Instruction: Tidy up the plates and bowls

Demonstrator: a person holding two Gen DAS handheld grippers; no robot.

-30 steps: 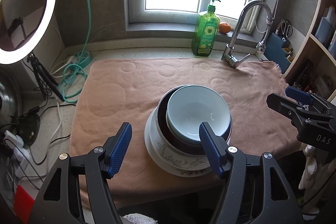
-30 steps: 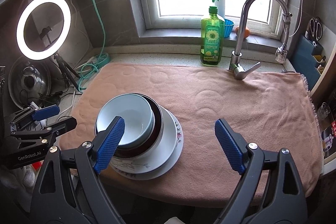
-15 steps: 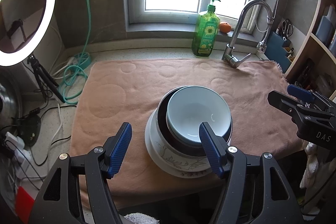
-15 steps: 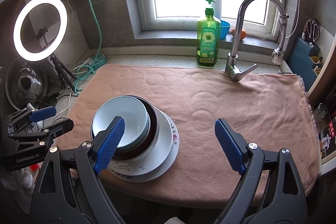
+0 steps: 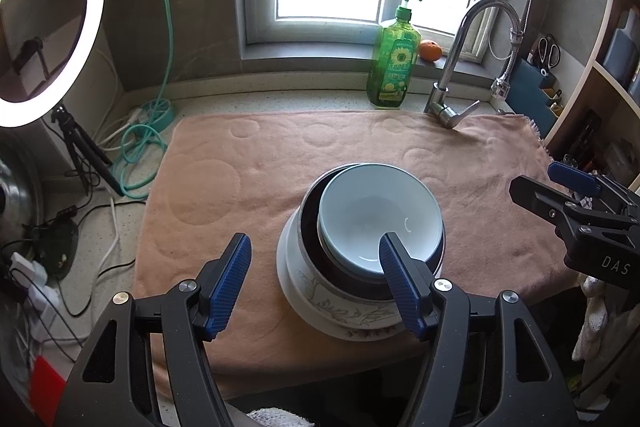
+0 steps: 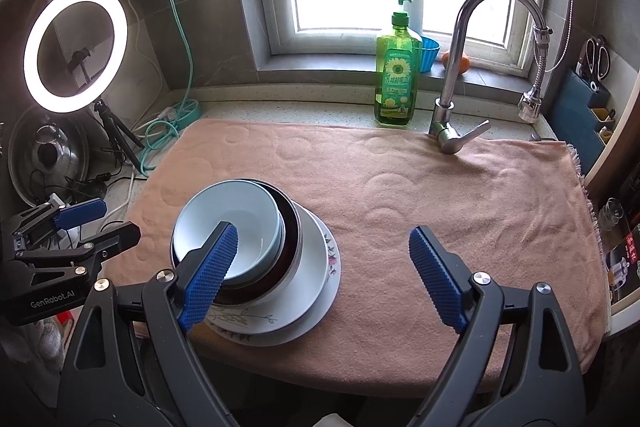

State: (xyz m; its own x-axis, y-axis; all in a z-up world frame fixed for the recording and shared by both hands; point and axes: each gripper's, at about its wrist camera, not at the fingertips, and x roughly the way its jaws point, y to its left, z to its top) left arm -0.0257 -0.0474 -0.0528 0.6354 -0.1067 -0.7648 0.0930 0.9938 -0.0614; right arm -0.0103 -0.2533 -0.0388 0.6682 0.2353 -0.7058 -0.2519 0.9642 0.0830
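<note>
1. we hold the left gripper (image 5: 314, 283) with its jaws spread and nothing between them, hovering at the near edge of the stack; the right gripper (image 6: 322, 275) is spread wider, also empty.
2. the stack sits on the pink towel (image 6: 440, 195) near its front edge: a pale blue bowl (image 5: 380, 215) nested in a dark bowl (image 5: 310, 211), on a white flowered plate (image 6: 308, 271) with another plate (image 6: 334, 285) under it.
3. the blue bowl sits off-centre in the dark one; a pinch on its rim from one side could tip it or drag the dark bowl along.
4. glazed rims look slippery, so a shallow grip may let a bowl drop back and chip the plates.
5. the stack is close to the counter's front edge; a push toward us could slide it off with the towel.
6. with both tools near, they could collide.
</note>
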